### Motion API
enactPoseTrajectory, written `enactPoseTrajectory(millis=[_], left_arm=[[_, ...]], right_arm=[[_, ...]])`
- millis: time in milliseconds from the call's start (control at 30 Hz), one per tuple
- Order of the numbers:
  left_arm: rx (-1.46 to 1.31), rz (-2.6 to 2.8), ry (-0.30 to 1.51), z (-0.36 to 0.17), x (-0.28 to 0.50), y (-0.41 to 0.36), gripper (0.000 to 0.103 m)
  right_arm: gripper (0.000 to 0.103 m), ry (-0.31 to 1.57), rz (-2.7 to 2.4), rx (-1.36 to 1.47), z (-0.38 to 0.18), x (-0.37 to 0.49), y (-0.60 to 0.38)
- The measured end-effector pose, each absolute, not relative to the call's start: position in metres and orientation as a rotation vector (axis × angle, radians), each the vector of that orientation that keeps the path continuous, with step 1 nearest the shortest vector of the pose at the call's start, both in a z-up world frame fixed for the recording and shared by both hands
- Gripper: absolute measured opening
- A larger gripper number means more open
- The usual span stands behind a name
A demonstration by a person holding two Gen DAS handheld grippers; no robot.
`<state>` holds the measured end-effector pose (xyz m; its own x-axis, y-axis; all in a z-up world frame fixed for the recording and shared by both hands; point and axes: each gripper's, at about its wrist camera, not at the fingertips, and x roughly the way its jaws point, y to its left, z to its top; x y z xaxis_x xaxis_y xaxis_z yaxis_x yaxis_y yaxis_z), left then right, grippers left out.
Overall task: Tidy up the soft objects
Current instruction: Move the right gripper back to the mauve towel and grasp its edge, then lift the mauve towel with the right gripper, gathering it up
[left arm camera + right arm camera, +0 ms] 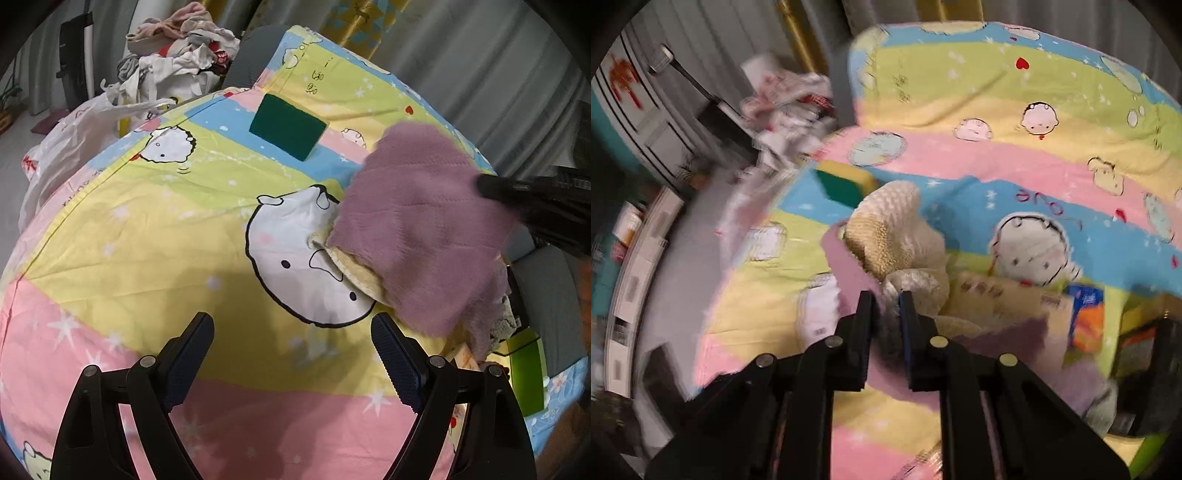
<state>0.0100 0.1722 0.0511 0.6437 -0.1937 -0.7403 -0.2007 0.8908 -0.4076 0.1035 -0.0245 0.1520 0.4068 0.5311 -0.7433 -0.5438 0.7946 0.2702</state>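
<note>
A purple fluffy cloth (pixel 417 236) with a cream underside hangs above the cartoon-print bedsheet (pixel 147 229), held by my right gripper (pixel 491 186), which enters from the right. In the right wrist view my right gripper (pixel 886 306) is shut on the bunched cloth (pixel 897 240), purple and cream. A green and yellow sponge (pixel 286 125) lies flat further back on the sheet; it also shows in the right wrist view (pixel 846 181). My left gripper (pixel 291 332) is open and empty, low over the sheet, left of the cloth.
A pile of clothes and plastic bags (pixel 166 70) sits beyond the bed's far left corner. A cardboard box (pixel 1008 299) and a green container (pixel 524 373) stand at the right by the bed's edge. Grey curtains hang behind.
</note>
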Motion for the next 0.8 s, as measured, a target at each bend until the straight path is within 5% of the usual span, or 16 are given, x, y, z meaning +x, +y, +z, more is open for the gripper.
enactPoseTrajectory(millis=[300,600,667,800], left_arm=[[-0.502,-0.109,0.836,0.079,-0.027,0.155,0.087],[-0.479,-0.227,0.895,0.08,-0.065,0.117,0.087],[-0.487,-0.245,0.922,0.072,-0.067,0.111,0.087],[-0.494,-0.279,0.99,0.061,-0.072,0.096,0.087]], right_arm=[[0.013,0.774,0.739,0.14,0.206,0.008,-0.091],[0.017,0.95,0.539,0.155,0.102,-0.026,-0.138],[0.021,1.005,0.483,0.18,0.077,-0.025,-0.148],[0.053,1.03,0.482,0.287,0.059,-0.03,-0.172]])
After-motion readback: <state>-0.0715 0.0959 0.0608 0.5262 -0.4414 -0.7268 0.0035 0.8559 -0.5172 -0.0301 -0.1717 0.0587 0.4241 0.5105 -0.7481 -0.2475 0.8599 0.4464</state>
